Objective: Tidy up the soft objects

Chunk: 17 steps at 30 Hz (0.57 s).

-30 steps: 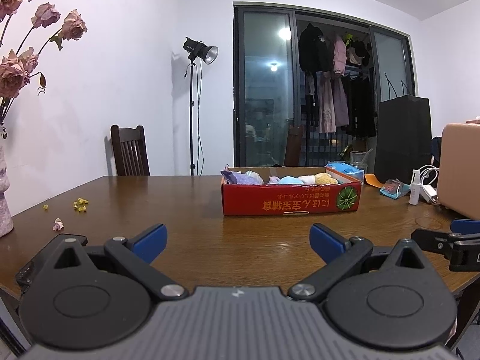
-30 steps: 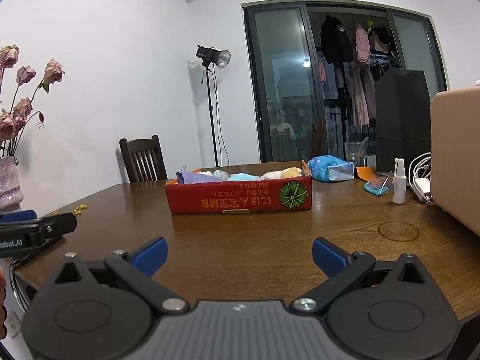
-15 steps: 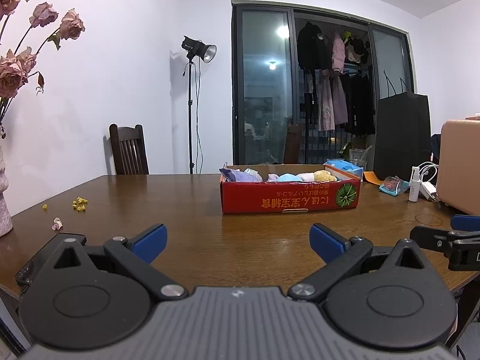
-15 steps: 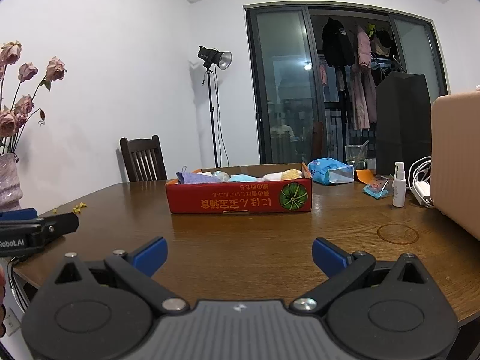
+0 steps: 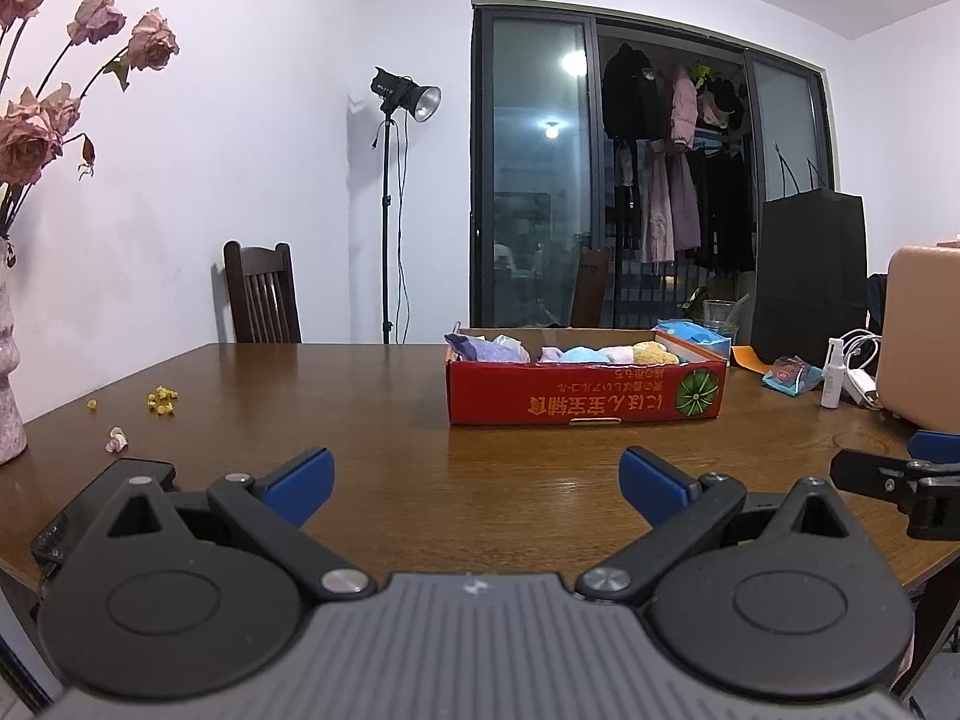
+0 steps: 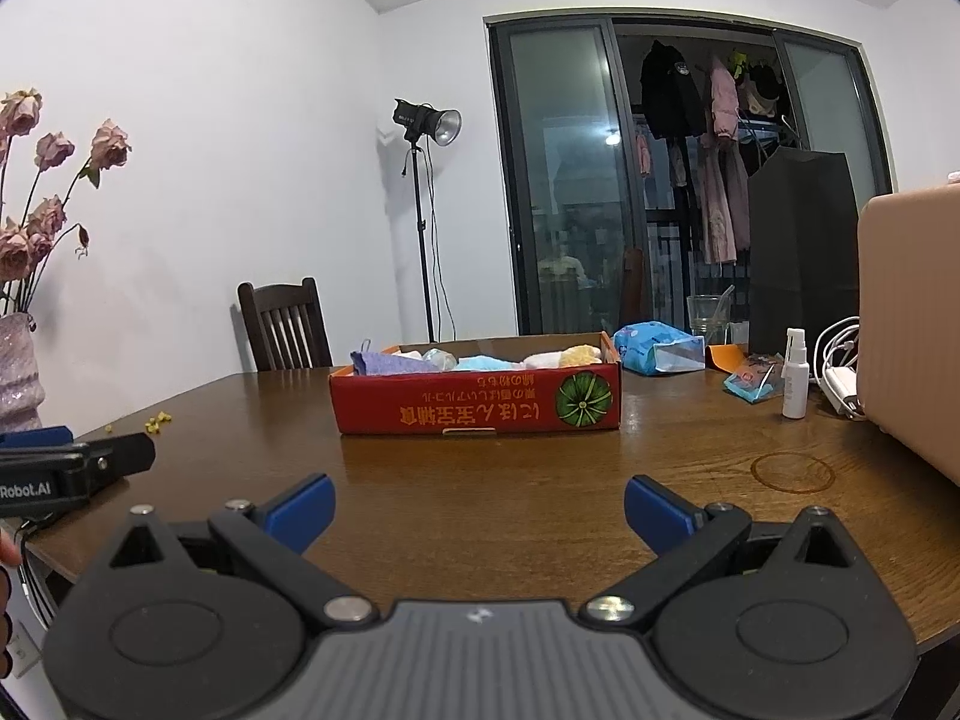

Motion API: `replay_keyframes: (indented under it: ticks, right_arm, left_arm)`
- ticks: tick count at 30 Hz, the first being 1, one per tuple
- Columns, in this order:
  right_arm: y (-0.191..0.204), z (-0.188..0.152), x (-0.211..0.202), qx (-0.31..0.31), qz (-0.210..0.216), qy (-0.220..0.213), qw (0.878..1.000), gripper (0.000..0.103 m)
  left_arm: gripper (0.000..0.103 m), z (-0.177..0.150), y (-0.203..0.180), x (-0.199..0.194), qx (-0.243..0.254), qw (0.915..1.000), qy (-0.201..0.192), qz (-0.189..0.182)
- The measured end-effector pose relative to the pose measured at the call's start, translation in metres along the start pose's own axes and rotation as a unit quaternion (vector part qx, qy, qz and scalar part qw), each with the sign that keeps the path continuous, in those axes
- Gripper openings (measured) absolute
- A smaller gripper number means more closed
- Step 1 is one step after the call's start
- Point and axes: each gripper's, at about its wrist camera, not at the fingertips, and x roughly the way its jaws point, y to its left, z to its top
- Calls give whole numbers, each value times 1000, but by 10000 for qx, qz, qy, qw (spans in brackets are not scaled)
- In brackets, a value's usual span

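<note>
Left hand-held gripper point(image 5: 474, 483) level, spread wide, right hand-held gripper point(image 6: 477, 504) likewise

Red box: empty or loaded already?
Loaded. The open-topped red box shows soft items above its rim: purple cloth, blue piece, yellow piece. How deep the pile goes: cannot tell.

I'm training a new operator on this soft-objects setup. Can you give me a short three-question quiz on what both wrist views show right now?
1. True or false: the left gripper is holding a soft item.
2. Where do the soft items lie? A) loose on the wooden table B) inside the red cardboard box C) on the chair
3. Fill in: the white spray bottle stands to the box's ____ in the right wrist view.

Key: 1 false, both the left and the right gripper are open and hold nothing; 2 B; 3 right.
</note>
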Motion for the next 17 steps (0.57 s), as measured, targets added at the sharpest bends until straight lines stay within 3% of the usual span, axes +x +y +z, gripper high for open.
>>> replay_keyframes:
  ticks: [17]
  right_arm:
    - [3,-1,-1,-33,-17,-59,10000,103]
  left_arm:
    - [103,-1,-2,-2,25,9998,-167,86]
